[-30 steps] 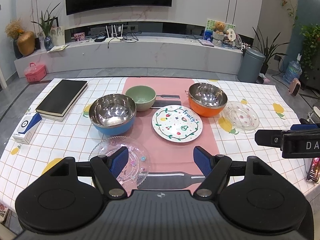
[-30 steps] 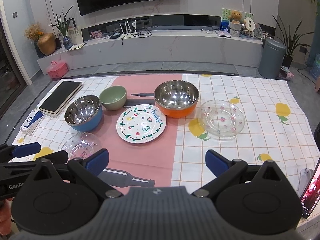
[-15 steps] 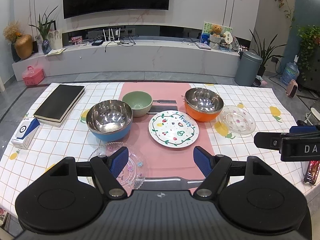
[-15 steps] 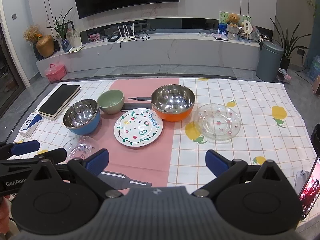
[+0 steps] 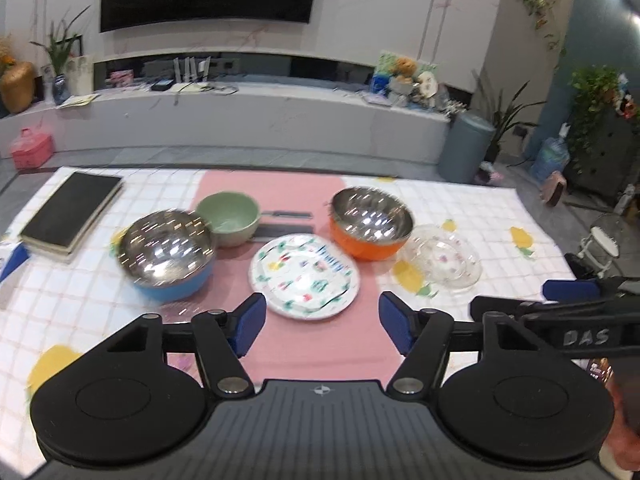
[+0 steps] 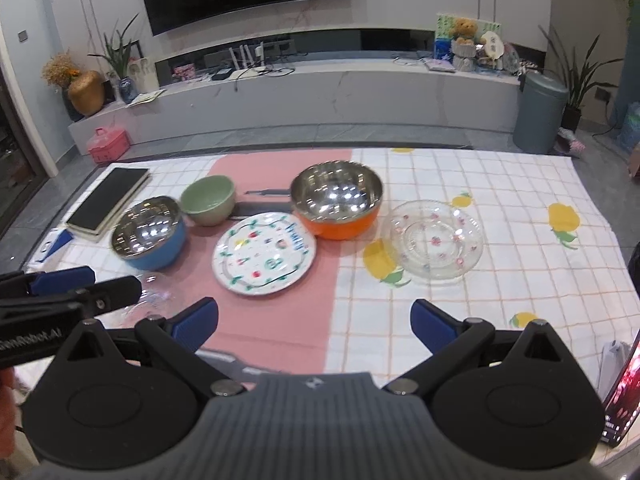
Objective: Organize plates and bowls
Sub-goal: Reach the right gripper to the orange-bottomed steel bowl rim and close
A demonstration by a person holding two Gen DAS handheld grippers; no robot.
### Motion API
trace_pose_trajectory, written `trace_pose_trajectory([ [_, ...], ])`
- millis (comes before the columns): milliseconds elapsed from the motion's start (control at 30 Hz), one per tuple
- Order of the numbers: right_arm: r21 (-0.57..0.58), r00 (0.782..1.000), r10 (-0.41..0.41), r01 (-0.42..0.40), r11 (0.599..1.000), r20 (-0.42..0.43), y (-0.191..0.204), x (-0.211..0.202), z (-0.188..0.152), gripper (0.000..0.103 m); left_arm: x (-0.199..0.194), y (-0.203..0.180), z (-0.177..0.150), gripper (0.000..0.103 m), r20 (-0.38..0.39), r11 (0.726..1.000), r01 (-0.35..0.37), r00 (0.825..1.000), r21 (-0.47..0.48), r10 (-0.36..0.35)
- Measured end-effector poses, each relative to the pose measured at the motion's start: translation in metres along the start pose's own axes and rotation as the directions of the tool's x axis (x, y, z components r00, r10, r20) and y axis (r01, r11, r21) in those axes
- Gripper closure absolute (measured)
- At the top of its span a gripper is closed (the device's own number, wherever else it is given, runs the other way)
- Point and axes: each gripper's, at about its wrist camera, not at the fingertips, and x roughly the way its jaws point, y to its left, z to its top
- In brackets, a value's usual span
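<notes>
Both grippers hang over the near edge of a table (image 6: 520, 208) spread with a checked cloth and a pink runner. The left gripper (image 5: 322, 326) has its blue pads apart with nothing between them; its jaws have just been closing a little. The right gripper (image 6: 314, 322) also stands wide apart and holds nothing. Ahead of both lies the painted white plate (image 6: 264, 254), flat on the runner, its blue lettering along the far right rim. Just behind it to the right sits the orange steel-lined bowl (image 6: 336, 198), mouth up, and right of that, on the checked cloth, the clear flowered glass plate (image 6: 434, 240) lies flat. Left of the painted plate the blue steel-lined bowl (image 6: 150, 234) stands mouth up, with the small green bowl (image 6: 208, 200) just behind it. A second clear glass plate (image 6: 154, 300) lies near the left gripper, mostly hidden. A black book (image 6: 108, 202) lies at the left, its long side running away from the cameras.
</notes>
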Motion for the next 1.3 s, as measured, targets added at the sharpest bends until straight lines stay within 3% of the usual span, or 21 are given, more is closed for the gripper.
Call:
trace_pose_trajectory([
  [133, 0.006, 0.998, -0.059, 0.059, 0.998, 0.023, -0.012, 0.017, 0.011, 0.005, 0.022, -0.005, 0.017, 0.039, 0.021, 0.999, 0.034, 0.999, -0.015, -0.034],
  [200, 0.012, 0.996, -0.077, 0.076, 0.997, 0.048, -0.018, 0.022, 0.019, 0.013, 0.03, -0.009, 0.028, 0.041, 0.035, 0.999, 0.034, 0.999, -0.003, -0.034],
  [367, 0.016, 0.992, -0.084, 0.083, 0.996, 0.092, -0.035, 0.035, 0.042, 0.017, 0.05, -0.016, 0.054, 0.041, 0.063, 0.999, 0.025, 0.998, 0.03, -0.027],
  [500, 0.037, 0.991, -0.094, 0.09, 0.995, 0.093, -0.048, 0.057, 0.058, 0.018, 0.067, -0.016, 0.072, 0.041, 0.052, 0.995, 0.095, 0.994, 0.023, -0.096],
  [567, 0.032, 0.992, -0.103, 0.101, 0.994, 0.072, -0.054, 0.069, 0.064, 0.019, 0.079, -0.012, 0.08, 0.041, 0.035, 0.992, 0.127, 0.991, 0.004, -0.127],
  [700, 0.055, 0.993, -0.115, 0.114, 0.992, 0.017, -0.067, 0.091, 0.075, 0.02, 0.11, -0.012, 0.088, 0.043, 0.01, 0.993, 0.098, 0.995, 0.061, -0.099],
  [867, 0.089, 0.993, -0.105, 0.11, 0.99, -0.049, -0.079, 0.118, 0.087, 0.02, 0.147, -0.013, 0.09, 0.043, -0.044, 0.989, 0.123, 0.992, 0.079, -0.119],
  [1000, 0.162, 0.992, -0.064, 0.081, 0.983, -0.108, -0.092, 0.145, 0.095, 0.032, 0.176, -0.009, 0.094, 0.042, -0.063, 0.988, 0.132, 0.99, 0.078, -0.127],
  [1200, 0.227, 0.985, -0.022, 0.061, 0.972, -0.17, -0.095, 0.178, 0.098, 0.036, 0.207, 0.0, 0.096, 0.041, -0.106, 0.991, 0.13, 0.986, -0.019, -0.132],
  [1300, 0.233, 0.98, -0.018, 0.065, 0.97, -0.2, -0.091, 0.192, 0.097, 0.045, 0.221, 0.005, 0.093, 0.043, -0.147, 0.996, 0.085, 0.985, -0.03, -0.089],
])
